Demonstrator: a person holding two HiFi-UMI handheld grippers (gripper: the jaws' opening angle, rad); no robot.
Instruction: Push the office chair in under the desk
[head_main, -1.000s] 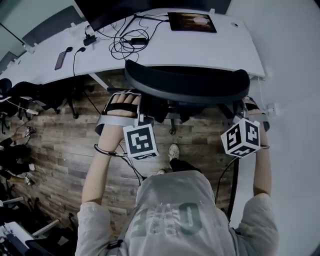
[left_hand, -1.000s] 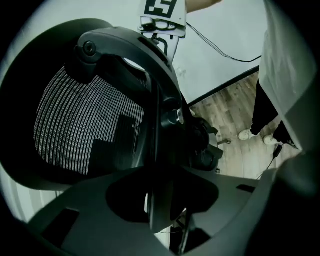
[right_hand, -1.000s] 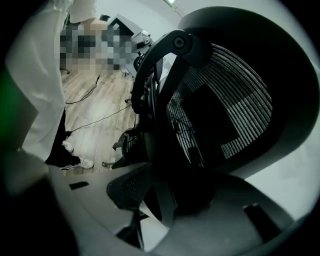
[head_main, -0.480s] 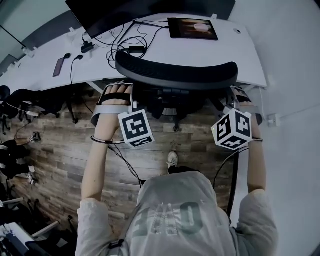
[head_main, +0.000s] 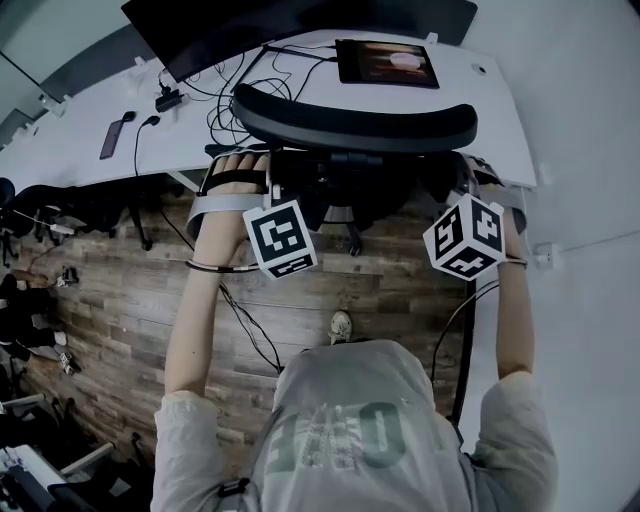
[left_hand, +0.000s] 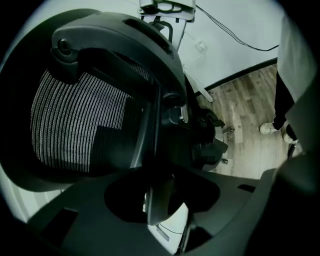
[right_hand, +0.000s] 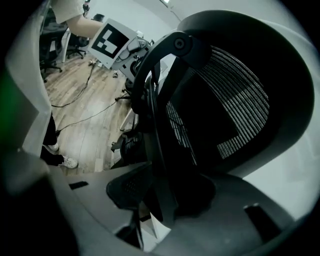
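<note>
Both my arms are stretched forward, almost straight, with the hands at the same height. My left hand (head_main: 236, 188) holds the left gripper (left_hand: 160, 200) at the left edge of the chair (head_main: 355, 125), and my right gripper (right_hand: 160, 200) is at the right edge. In each gripper view a thin bar of the chair's back frame runs down between the jaws, and the jaws are closed on it, with the mesh just beside.

The chair stands in front of me, its back upright. In the head view the top of the back lies over the near edge of the desk (head_main: 430, 95), and the seat is hidden below it.

On the desk there are a tablet (head_main: 387, 62), a bunch of cables (head_main: 235, 95), a phone (head_main: 111, 140) and a monitor (head_main: 300, 20) behind them. Other dark chairs (head_main: 90, 200) stand at the left. A white wall (head_main: 590, 150) is close on the right. My shoe (head_main: 341, 325) is on the wooden floor (head_main: 130, 290).
</note>
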